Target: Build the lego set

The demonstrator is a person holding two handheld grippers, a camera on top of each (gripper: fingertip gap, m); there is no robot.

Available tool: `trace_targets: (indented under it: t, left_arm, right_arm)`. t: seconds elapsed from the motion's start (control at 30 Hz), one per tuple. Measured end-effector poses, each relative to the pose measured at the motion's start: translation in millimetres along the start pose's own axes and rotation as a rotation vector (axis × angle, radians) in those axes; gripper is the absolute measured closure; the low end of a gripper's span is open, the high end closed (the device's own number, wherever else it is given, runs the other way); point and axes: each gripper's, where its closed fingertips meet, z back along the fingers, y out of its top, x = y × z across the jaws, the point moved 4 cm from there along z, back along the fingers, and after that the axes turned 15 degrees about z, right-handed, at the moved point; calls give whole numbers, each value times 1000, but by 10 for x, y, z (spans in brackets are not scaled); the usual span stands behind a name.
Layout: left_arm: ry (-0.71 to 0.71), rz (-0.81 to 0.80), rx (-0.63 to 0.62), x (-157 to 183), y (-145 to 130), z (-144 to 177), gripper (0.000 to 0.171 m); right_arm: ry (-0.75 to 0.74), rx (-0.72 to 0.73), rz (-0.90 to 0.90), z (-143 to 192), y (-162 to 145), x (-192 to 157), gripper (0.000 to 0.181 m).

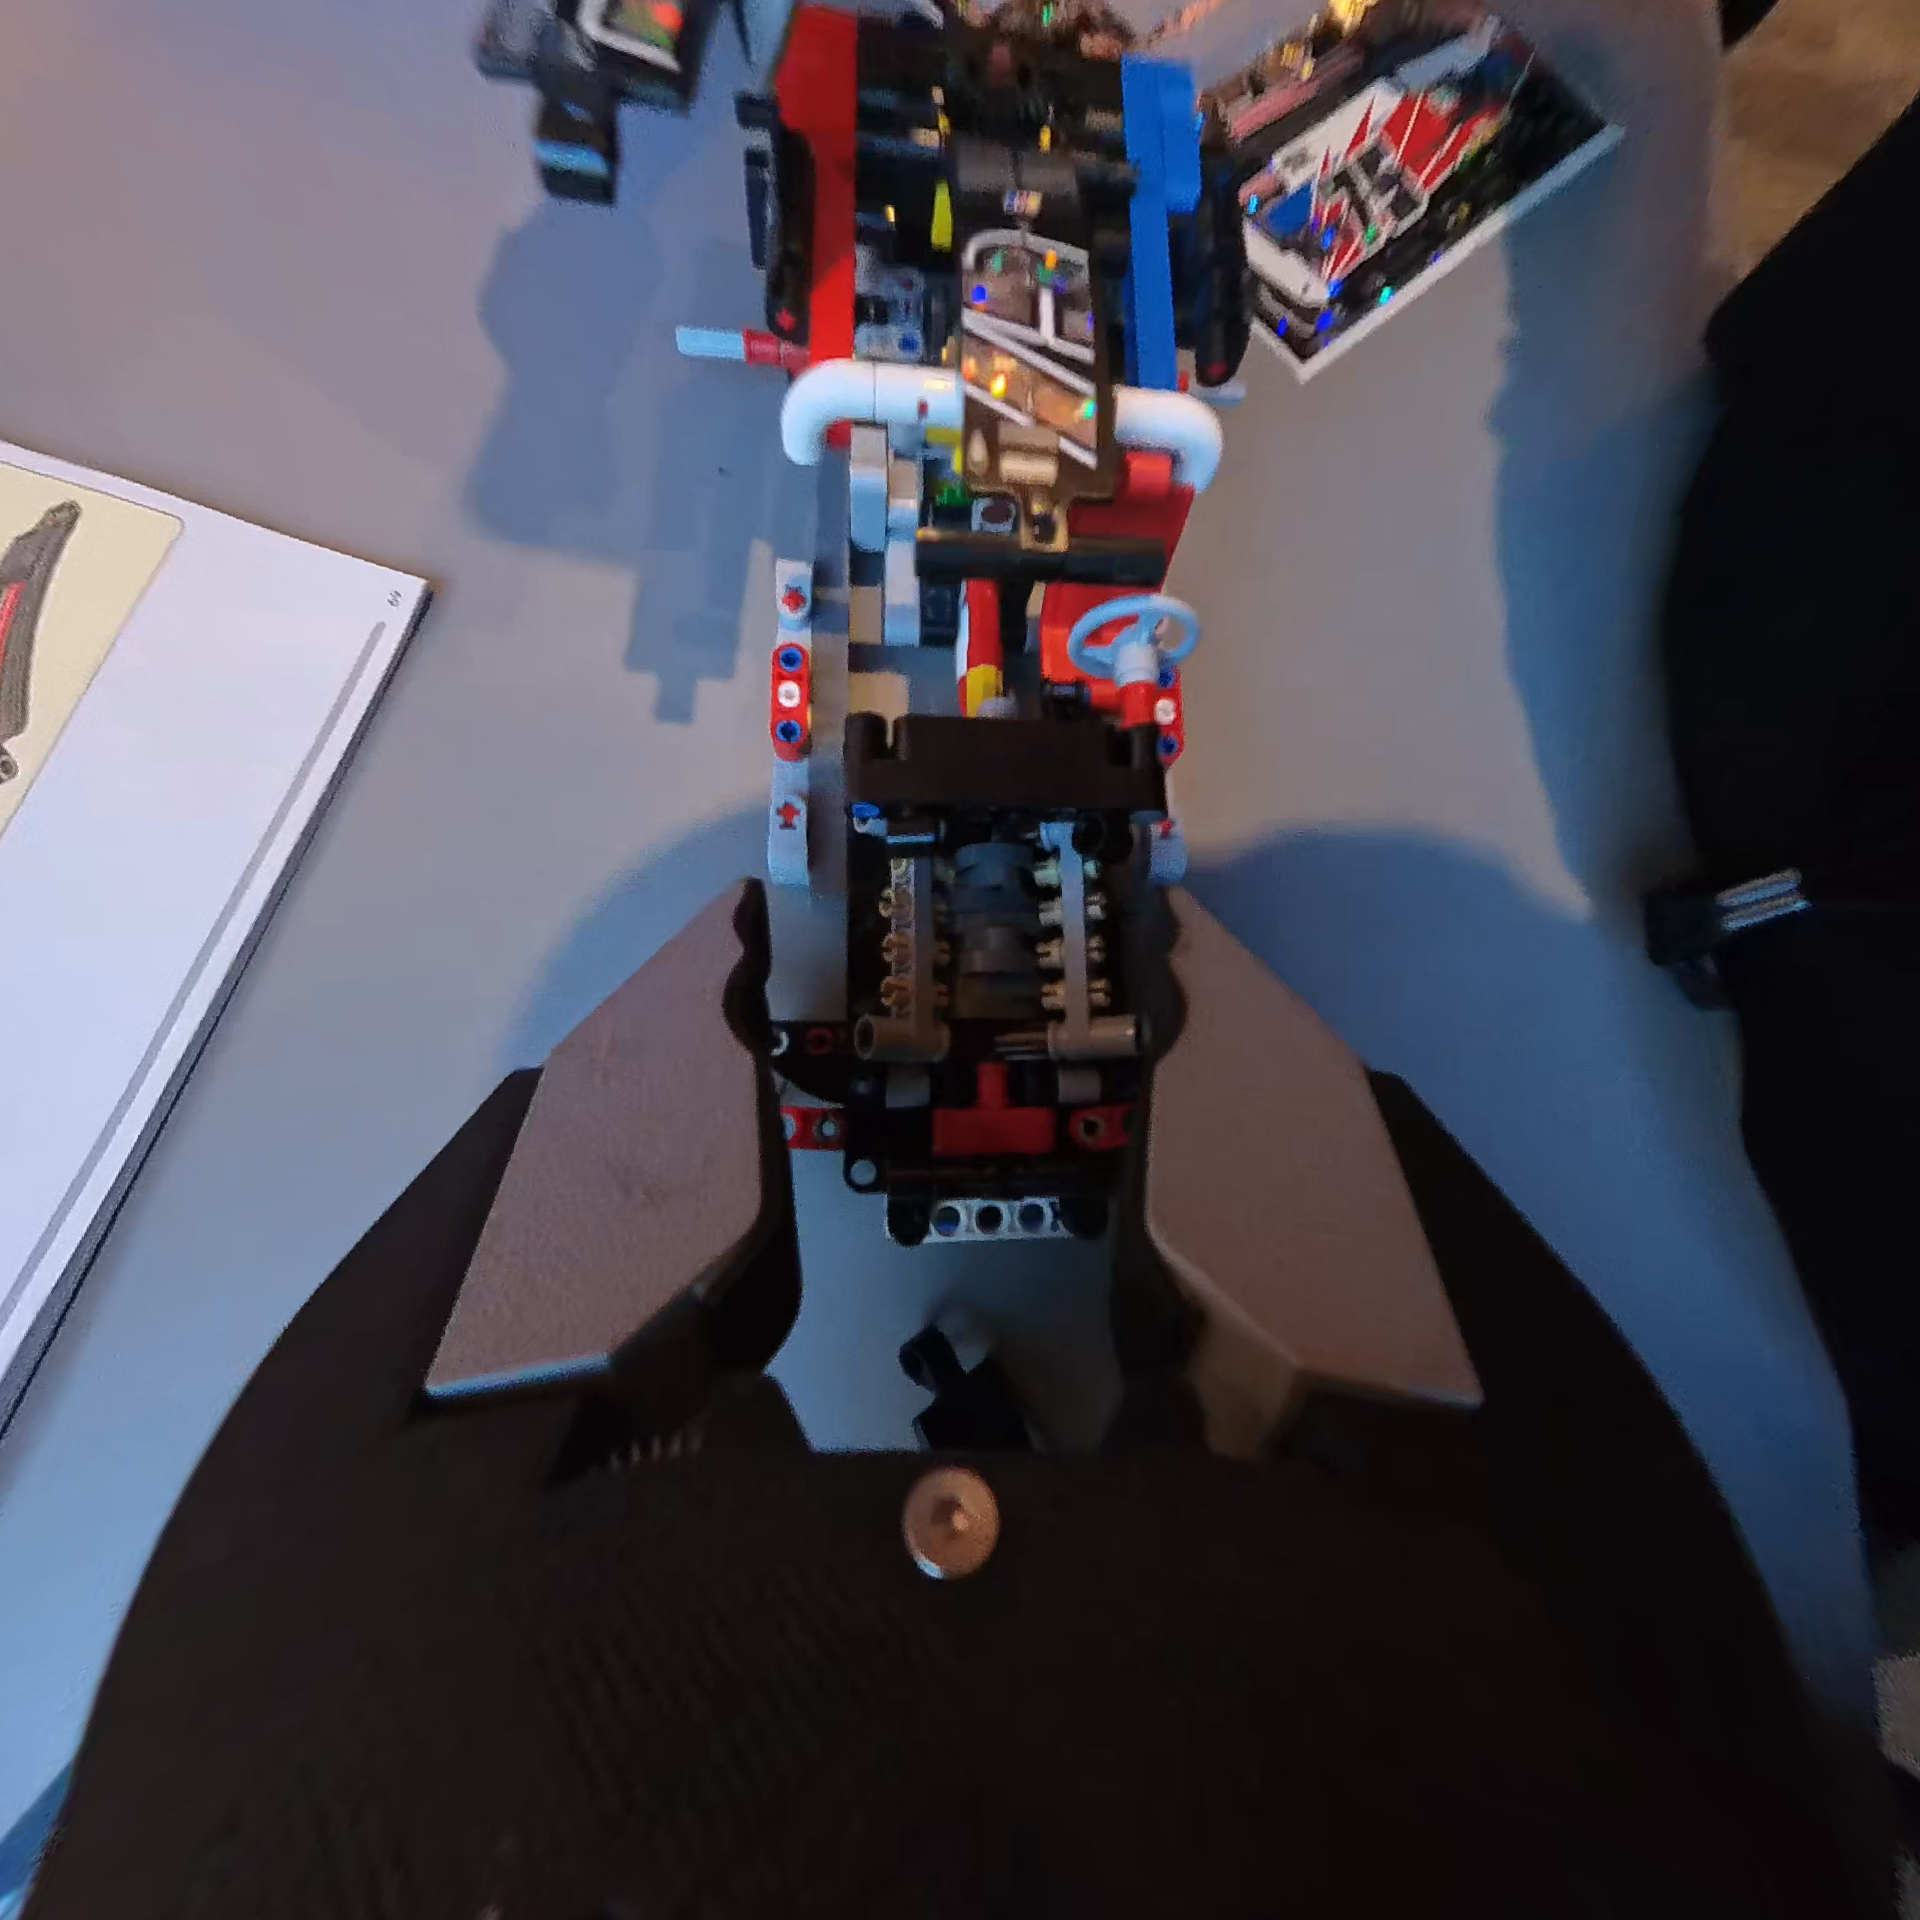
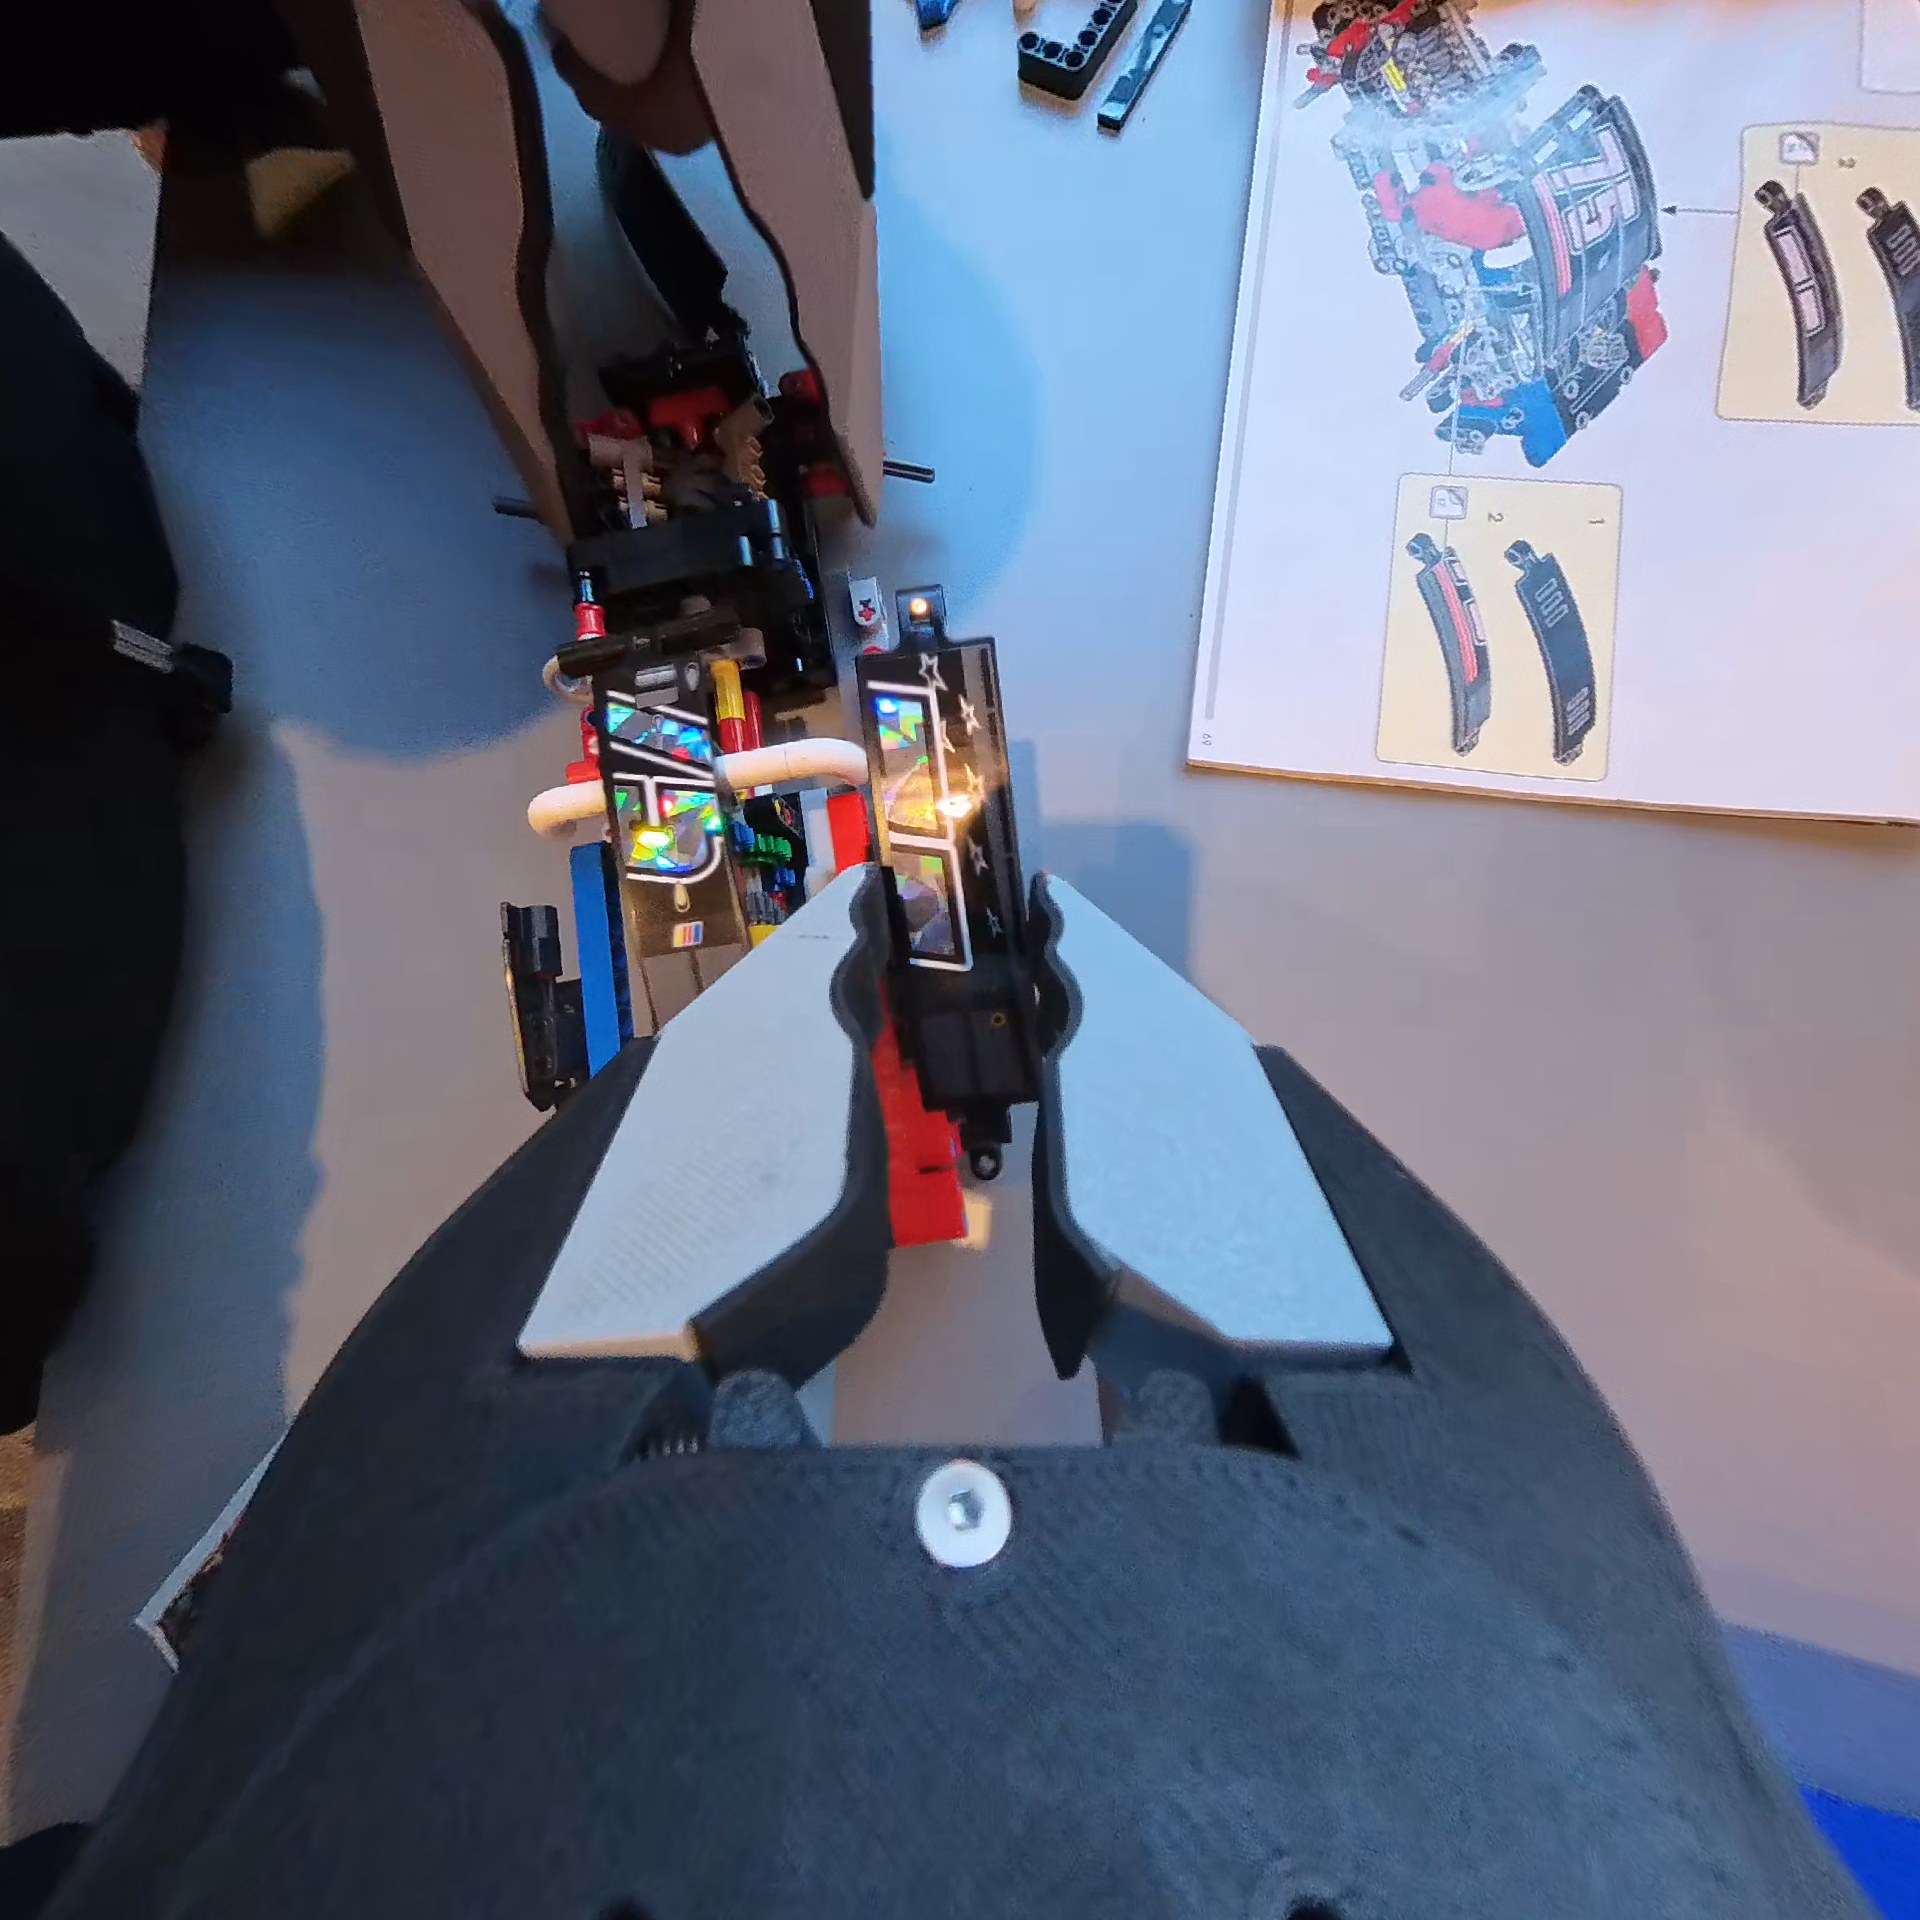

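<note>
A half-built Lego car chassis [image 1: 997, 727] lies lengthwise on the grey table [image 1: 312, 260], its engine end clamped between the left gripper [image 1: 961, 966] fingers. The right gripper [image 2: 951, 966] pinches a black stickered curved panel [image 2: 940, 810] just beside the chassis' red edge. An open instruction booklet [image 2: 1558, 623] borders bare tabletop to the side.

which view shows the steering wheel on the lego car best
The left wrist view. The light blue steering wheel sits unobstructed on the lego car, just beyond the left gripper, whose fingers straddle the car's near end. In the right wrist view I cannot pick the wheel out; the car's middle is cluttered and partly hidden.
</note>
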Motion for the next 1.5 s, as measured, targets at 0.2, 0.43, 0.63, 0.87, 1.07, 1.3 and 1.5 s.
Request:
trace_targets:
  t: [0.2, 0.43, 0.63, 0.87, 1.07, 1.3, 1.5]
  left_arm:
    - [-25, 35, 70, -43, 157, 37, 103]
    - [-117, -4, 104, -4, 203, 143, 103]
    - [-158, 46, 292, -102, 320, 228, 113]
    - [-146, 77, 367, -190, 283, 208, 123]
    - [-118, 125, 348, -301, 228, 159, 129]
    - [-114, 177, 377, -366, 242, 192, 137]
    - [-94, 191, 387, -406, 239, 204, 138]
  right_arm:
    - [-4, -7, 9, -17, 35, -75, 158]
    - [-20, 44, -3, -20, 56, -4, 158]
    - [-28, 115, -39, -58, 46, 70, 158]
    - [28, 114, -47, -125, -7, 55, 158]
    - [39, 126, -76, -112, -67, 85, 158]
    - [9, 147, -96, -30, -67, 133, 158]
    - [-12, 158, -106, -8, -62, 165, 158]
